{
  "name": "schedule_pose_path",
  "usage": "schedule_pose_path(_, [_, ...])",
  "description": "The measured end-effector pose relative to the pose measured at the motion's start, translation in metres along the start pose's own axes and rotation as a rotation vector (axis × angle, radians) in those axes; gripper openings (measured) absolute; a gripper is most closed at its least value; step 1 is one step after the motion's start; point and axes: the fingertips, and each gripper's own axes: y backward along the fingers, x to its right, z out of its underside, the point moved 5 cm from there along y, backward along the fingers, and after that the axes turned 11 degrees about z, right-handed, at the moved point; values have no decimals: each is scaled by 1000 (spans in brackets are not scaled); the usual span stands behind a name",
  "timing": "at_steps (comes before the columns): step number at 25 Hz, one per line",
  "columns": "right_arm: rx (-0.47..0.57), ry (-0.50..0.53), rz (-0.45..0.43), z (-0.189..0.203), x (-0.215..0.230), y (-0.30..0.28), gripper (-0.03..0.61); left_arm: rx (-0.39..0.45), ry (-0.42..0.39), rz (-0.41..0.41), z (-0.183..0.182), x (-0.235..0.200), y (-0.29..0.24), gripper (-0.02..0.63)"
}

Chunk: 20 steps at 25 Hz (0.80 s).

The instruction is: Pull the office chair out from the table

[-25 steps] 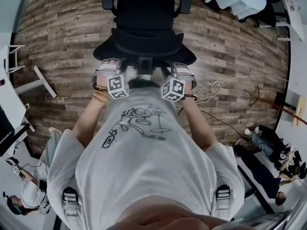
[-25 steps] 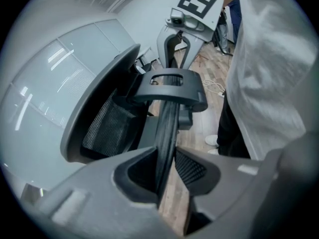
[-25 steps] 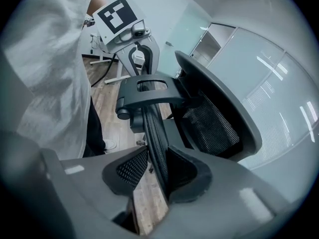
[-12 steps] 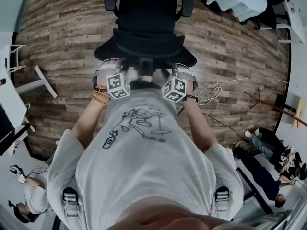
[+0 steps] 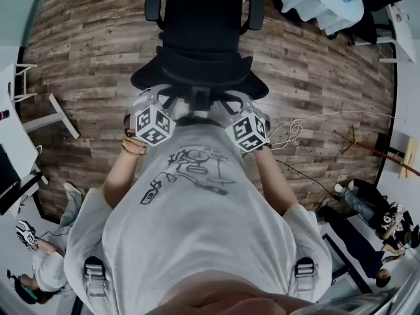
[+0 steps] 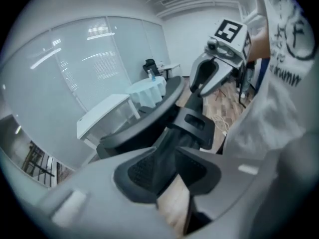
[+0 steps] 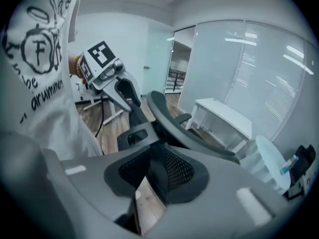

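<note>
Wood-plank floor point(image 5: 79, 58). Left gripper point(image 6: 167, 172): jaws have just been closing and are narrow, with the black backrest strut point(image 6: 174, 138) between the pads, seemingly pressed. Office chair point(image 5: 200, 25) stands centre, just ahead of the person, backrest toward them, well apart from the white table point(image 5: 14, 146) at left. Right gripper point(image 7: 152, 173): jaws likewise closing, gripping a second strut point(image 7: 155, 156).

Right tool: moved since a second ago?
Yes. Right tool shifted right in the head view, toward the floor cable; jaws just closed further around an office chair strut.
</note>
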Motion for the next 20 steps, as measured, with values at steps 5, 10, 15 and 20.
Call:
schedule_pose_path(5, [155, -244, 8, -42, 10, 20, 73, 284, 187, 1, -37, -12, 38, 75])
schedule_pose_path(10, [298, -338, 14, -91, 16, 50, 51, 485, 210, 16, -81, -15, 85, 52])
schedule_pose_path(15, [436, -358, 30, -139, 28, 88, 29, 730, 256, 83, -124, -9, 135, 28])
schedule_pose_path(20, [534, -383, 29, -179, 27, 118, 25, 840, 231, 85, -147, 1, 166, 23])
